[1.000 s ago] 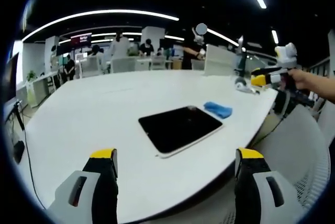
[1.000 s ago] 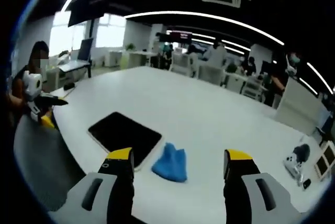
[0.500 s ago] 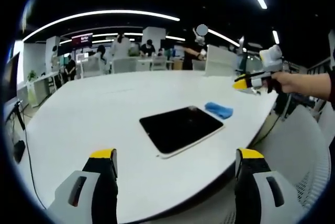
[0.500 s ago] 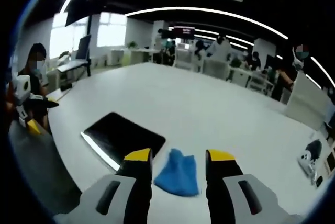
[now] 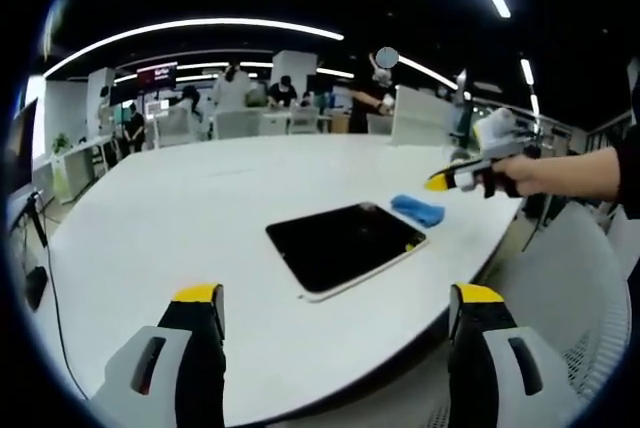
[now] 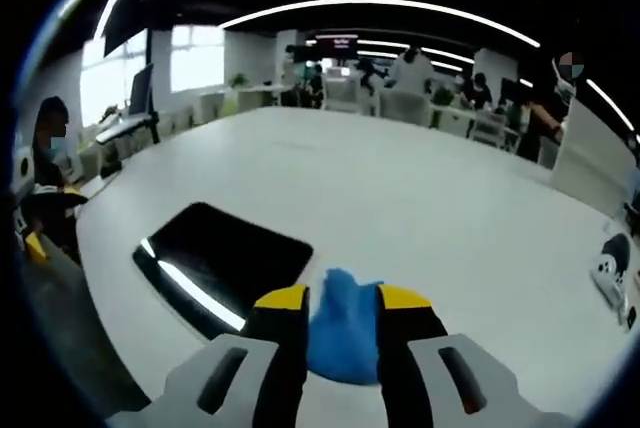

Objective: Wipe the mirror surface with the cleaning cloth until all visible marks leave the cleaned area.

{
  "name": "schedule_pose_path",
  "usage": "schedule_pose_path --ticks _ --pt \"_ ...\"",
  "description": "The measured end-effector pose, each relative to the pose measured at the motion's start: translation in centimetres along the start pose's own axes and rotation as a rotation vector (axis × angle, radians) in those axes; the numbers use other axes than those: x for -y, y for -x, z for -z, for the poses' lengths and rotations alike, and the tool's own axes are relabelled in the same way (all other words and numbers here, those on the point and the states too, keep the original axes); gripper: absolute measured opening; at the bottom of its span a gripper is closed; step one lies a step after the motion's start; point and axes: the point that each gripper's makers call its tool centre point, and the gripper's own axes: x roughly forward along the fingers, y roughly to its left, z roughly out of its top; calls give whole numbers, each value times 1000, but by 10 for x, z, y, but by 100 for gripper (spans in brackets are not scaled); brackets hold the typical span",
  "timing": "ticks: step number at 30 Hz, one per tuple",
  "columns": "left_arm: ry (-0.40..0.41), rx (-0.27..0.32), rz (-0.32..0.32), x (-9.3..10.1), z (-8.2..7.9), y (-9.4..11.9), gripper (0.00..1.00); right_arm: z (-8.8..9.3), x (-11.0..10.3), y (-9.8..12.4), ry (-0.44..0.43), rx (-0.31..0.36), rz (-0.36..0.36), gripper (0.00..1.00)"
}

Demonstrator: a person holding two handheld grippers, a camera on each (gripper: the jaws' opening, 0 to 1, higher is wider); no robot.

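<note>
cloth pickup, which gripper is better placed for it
Right. The right gripper has its jaws on either side of the blue cloth beside the mirror. The left gripper sits open, back at the table edge.

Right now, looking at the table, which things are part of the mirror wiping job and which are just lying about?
Part of the job:
- mirror, lying flat on the table
- blue cleaning cloth, between the right gripper's jaws
- left gripper, open, back from the table edge

Just lying about:
- white device at the far table edge
- chairs and desks behind
</note>
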Motion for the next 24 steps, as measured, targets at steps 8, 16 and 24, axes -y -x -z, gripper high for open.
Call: schedule_pose_path --ticks 8,16,24 --pt "1 -7 -2 0 1 0 92 17 6 -8 -7 -54 2 18" --pt "0 -3 -7 -1 1 0 93 27 10 -19 -9 -90 6 16" --pt "1 -8 -5 -1 2 0 93 33 9 -31 7 -124 -1 14"
